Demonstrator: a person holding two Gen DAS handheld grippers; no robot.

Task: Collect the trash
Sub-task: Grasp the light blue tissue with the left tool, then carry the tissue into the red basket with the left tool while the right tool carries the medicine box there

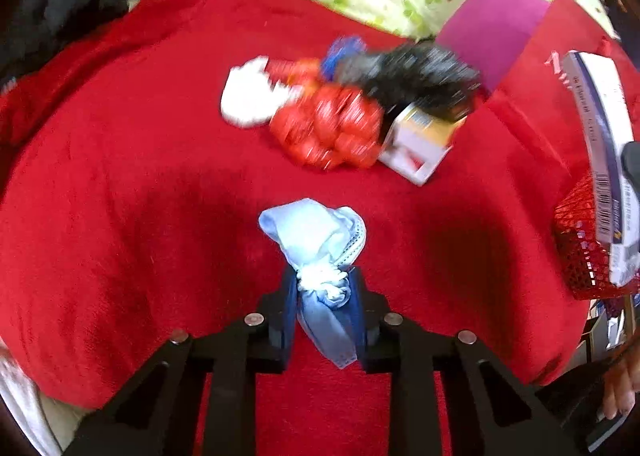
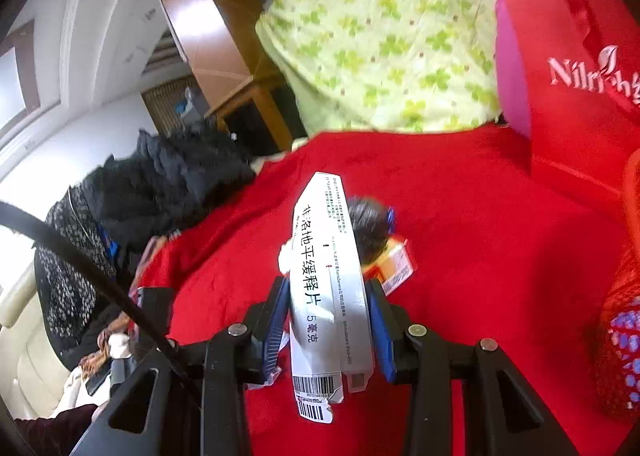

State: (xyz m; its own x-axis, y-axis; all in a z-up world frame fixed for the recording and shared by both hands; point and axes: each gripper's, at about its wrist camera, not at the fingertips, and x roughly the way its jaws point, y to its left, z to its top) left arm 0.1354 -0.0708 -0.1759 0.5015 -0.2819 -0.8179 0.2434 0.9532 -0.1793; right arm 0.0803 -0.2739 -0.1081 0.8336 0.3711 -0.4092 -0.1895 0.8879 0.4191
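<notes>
Left tool (image 1: pixel 324 288) pinches the crumpled face mask (image 1: pixel 316 236), right tool (image 2: pixel 328 312) clamps the pill box (image 2: pixel 326 276) lengthwise; red bag (image 2: pixel 576 67) lies far right.

Trash pile (image 1: pixel 344 103) motion-blurred; medicine box (image 1: pixel 600 159) cut by right edge.

Both fisheye views are bright enough, with heavy barrel distortion and black vignette corners. Left wrist: trash pile (image 1: pixel 344 103) is motion-blurred; soft shadows fall on the red blanket (image 1: pixel 120 215) beside the jaws. Right wrist: window glare blows out the left edge; box (image 2: pixel 326 276) text stays legible.
</notes>
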